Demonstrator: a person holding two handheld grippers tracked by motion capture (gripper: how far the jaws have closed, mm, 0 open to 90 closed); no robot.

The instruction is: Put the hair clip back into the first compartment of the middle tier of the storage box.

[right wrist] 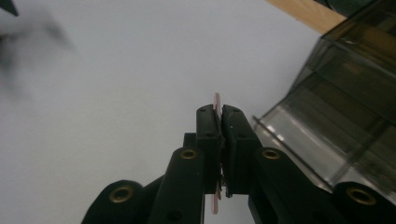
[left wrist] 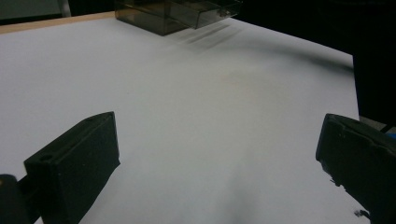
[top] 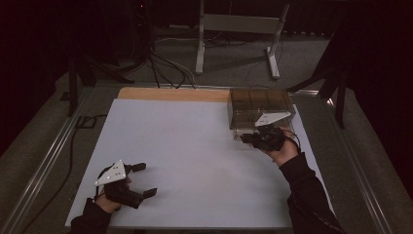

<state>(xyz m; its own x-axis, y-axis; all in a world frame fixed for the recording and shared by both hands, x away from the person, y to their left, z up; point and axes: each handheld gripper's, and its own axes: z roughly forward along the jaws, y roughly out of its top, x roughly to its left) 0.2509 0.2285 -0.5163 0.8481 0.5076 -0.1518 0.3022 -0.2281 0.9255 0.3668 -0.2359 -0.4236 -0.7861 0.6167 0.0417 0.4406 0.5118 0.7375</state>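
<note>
White tabletop (top: pixel 195 161) under dim light | near us, our left gripper (top: pixel 141 179) rests on it, jaws spread wide, nothing between | farther right, our right gripper (right wrist: pixel 220 112) pinches a thin pink card (right wrist: pixel 216 99) edge-on | just beyond it stands the smoky clear box (top: pixel 260 107) at the far right corner.

A dim room: grey carpet floor (top: pixel 234 58), metal stand (top: pixel 238 29), black cables (top: pixel 165 66) behind the table (top: pixel 170 93).

white sheet (top: pixel 195 161) over tan wood tabletop (top: pixel 170 93); smoky brown see-through box (top: pixel 260 105); thin pink card (right wrist: pixel 216 101) in black right tool (right wrist: pixel 219 114).
</note>
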